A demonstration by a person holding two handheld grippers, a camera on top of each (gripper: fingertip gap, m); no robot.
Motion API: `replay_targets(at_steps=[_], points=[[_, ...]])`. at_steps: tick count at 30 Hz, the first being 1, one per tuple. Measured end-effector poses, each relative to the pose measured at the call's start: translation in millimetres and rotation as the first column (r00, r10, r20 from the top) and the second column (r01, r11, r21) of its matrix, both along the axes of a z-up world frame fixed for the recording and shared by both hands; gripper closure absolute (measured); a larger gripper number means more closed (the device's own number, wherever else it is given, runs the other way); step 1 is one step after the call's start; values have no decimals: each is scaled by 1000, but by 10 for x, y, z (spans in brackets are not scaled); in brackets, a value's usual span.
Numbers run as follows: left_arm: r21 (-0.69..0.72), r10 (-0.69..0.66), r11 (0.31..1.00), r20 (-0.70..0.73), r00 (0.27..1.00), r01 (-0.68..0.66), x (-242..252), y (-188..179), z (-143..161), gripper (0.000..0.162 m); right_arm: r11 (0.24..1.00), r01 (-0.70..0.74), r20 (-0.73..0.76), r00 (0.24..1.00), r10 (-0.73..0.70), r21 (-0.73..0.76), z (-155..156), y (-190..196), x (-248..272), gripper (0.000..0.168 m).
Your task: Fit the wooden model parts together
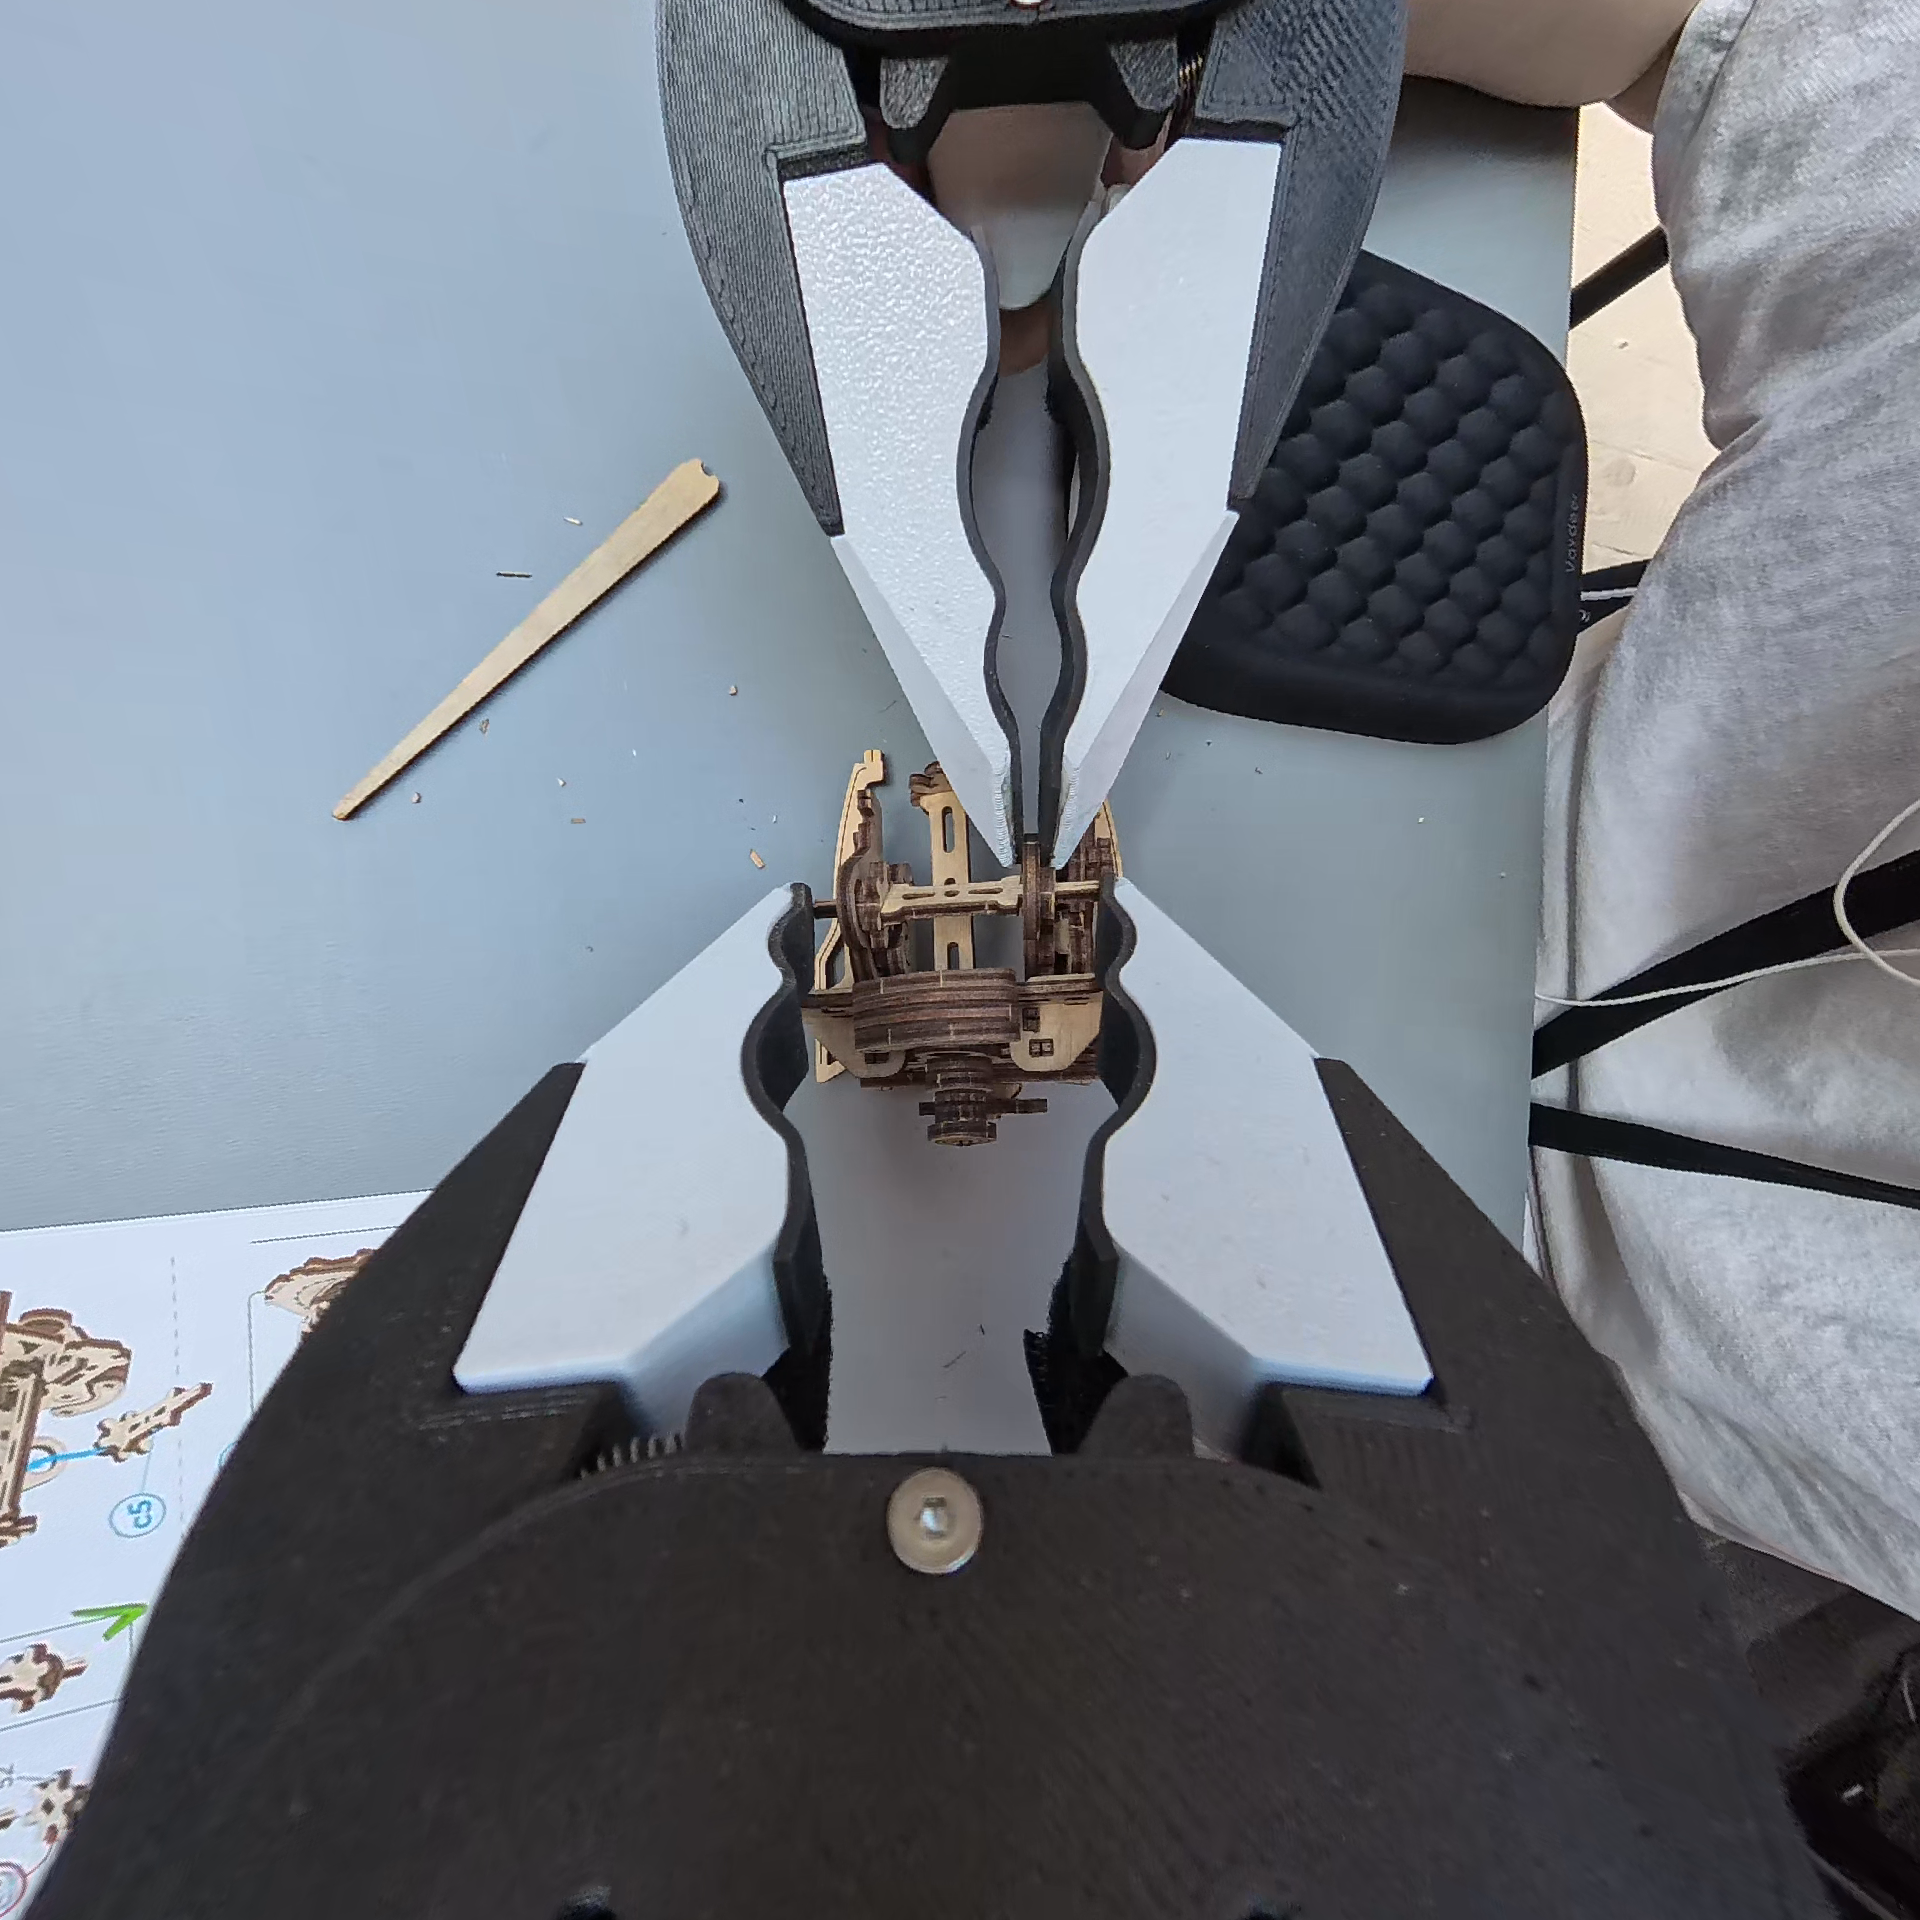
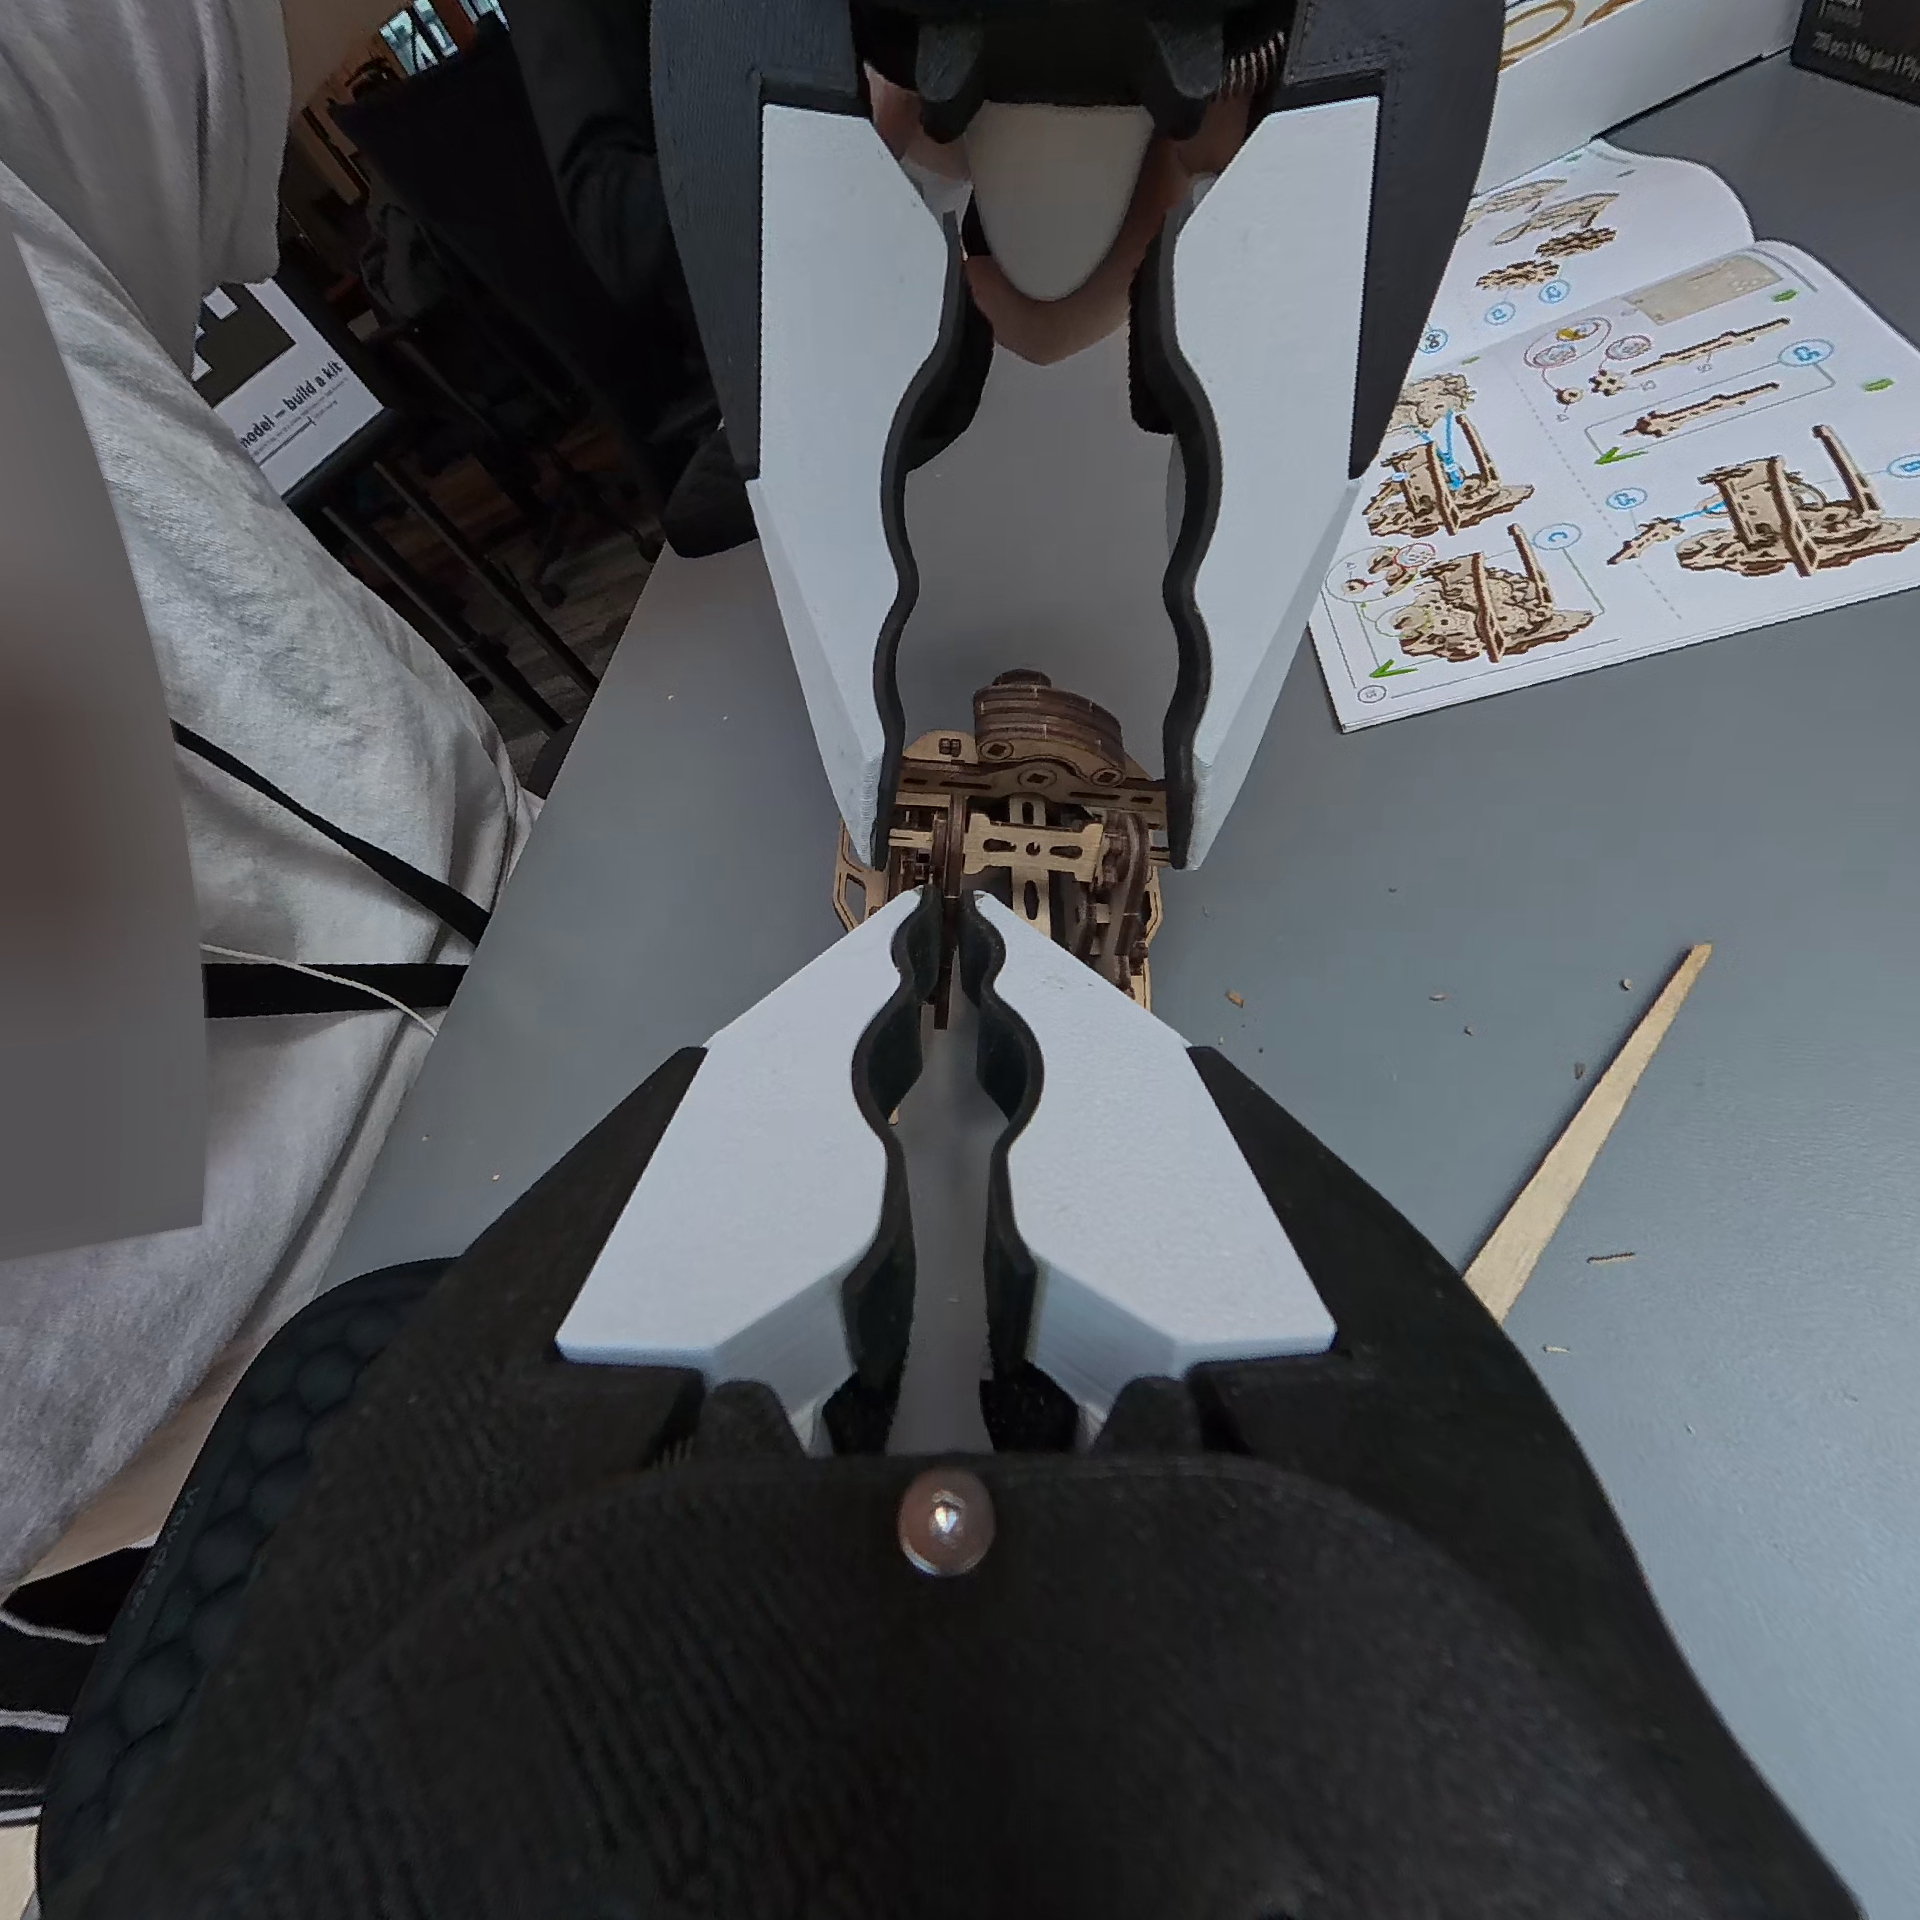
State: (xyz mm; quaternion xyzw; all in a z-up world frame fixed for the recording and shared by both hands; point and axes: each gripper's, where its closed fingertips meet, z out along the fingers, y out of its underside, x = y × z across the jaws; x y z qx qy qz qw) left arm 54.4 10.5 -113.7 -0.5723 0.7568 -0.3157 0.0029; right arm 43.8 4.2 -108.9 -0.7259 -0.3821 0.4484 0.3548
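A small wooden model (image 1: pixel 935 1008) with layered discs and a cross axle stands on the grey table (image 1: pixel 312 312). My left gripper (image 1: pixel 956 914) is closed on its two sides and holds it. My right gripper (image 1: pixel 1034 847) reaches in from the far side, pinched shut on a thin dark wooden wheel (image 1: pixel 1034 894) that sits on the model's axle. In the right wrist view, my right gripper (image 2: pixel 945 909) holds the wheel (image 2: pixel 943 966) edge-on, and my left gripper (image 2: pixel 1029 852) clasps the model (image 2: pixel 1039 727) from the opposite side.
A tapered wooden stick (image 1: pixel 530 634) lies on the table, also in the right wrist view (image 2: pixel 1579 1132). An open instruction booklet (image 2: pixel 1621 468) lies beyond it. A black quilted chair cushion (image 1: pixel 1382 499) and a person in grey clothing (image 1: pixel 1766 623) are at the table edge. My two grippers' fingertips are within a few centimetres of each other. My left tips are roughly 8 cm from the tapered wooden stick (image 1: pixel 530 634). The right camera catches it too, in the right wrist view (image 2: pixel 1552 1173).
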Motion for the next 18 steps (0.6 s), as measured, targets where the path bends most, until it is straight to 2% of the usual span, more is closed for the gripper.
replay_targets(at_steps=[13, 18], points=[[-57, -17, 998, 9, 1000, 17, -37, -40, 46, 109, 980, -36, 48, 998, 27, 193, 64, -46, -30, 167], [-40, -34, 999, 8, 999, 34, -42, -45, 25, 109, 991, -42, 18, 999, 40, 123, 49, -57, -47, 165]])
